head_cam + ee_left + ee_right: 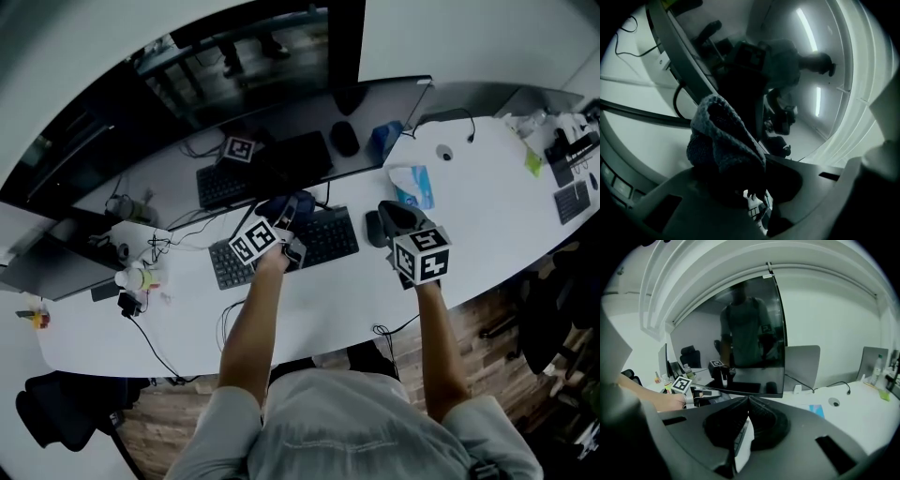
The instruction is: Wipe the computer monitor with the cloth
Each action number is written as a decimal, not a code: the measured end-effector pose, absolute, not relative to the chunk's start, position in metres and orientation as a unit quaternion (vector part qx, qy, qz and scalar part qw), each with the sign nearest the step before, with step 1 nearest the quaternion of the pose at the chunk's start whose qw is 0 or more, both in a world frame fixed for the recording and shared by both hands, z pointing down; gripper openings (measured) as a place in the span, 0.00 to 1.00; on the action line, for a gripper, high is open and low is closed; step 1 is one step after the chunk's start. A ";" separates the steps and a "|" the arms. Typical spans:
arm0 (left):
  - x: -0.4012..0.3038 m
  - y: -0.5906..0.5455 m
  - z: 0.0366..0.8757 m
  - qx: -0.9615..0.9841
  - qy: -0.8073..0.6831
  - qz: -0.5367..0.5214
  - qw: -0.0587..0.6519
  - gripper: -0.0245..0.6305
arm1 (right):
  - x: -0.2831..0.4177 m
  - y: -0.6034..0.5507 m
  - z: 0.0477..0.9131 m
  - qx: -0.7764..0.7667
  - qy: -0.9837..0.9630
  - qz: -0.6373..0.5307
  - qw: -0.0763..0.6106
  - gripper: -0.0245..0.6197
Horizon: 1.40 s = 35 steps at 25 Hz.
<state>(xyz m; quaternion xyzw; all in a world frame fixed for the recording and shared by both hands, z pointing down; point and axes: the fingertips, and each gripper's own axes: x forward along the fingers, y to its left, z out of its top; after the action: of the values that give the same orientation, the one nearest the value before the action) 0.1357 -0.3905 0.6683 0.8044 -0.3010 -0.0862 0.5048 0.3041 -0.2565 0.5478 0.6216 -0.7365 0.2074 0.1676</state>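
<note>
The big dark monitor [187, 84] stands along the back of the white desk [309, 309] and mirrors the desk items. My left gripper [286, 223] hovers over the keyboard, close to the screen's lower edge. It is shut on a dark blue knitted cloth [291, 204]. In the left gripper view the cloth [719, 136] bunches up out of the jaws [740, 171], just in front of the glossy screen [806, 126]. My right gripper [392, 214] is held over the desk to the right, shut and empty. Its jaw tips [747, 401] touch, facing the monitor [745, 324].
A black keyboard [323, 239] lies under the left gripper and a black mouse [374, 228] sits beside the right one. A blue-white tissue pack [412, 185] lies behind. Cables and small bottles [136, 277] crowd the left. Another keyboard [572, 202] lies far right.
</note>
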 end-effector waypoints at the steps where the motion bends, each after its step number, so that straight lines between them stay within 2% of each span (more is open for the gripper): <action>1: 0.144 -0.389 0.668 0.806 -0.299 -0.084 0.504 0.14 | 0.311 -0.257 0.548 0.622 -0.737 0.208 0.165 0.04; 11: 0.234 -0.376 0.665 0.820 -0.279 -0.062 0.496 0.14 | 0.384 -0.263 0.548 0.624 -0.739 0.206 0.152 0.04; 20: 0.313 -0.363 0.662 0.821 -0.262 -0.087 0.499 0.14 | 0.456 -0.258 0.548 0.625 -0.739 0.199 0.156 0.04; 35: 0.407 -0.349 0.649 0.834 -0.224 -0.090 0.496 0.14 | 0.514 -0.243 0.547 0.629 -0.737 0.195 0.152 0.04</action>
<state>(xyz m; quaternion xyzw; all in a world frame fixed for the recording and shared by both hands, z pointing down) 0.4070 -0.3489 0.6493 0.8343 -0.2236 -0.0900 0.4958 0.5144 -0.2434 0.5466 0.6289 -0.7371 0.1951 0.1521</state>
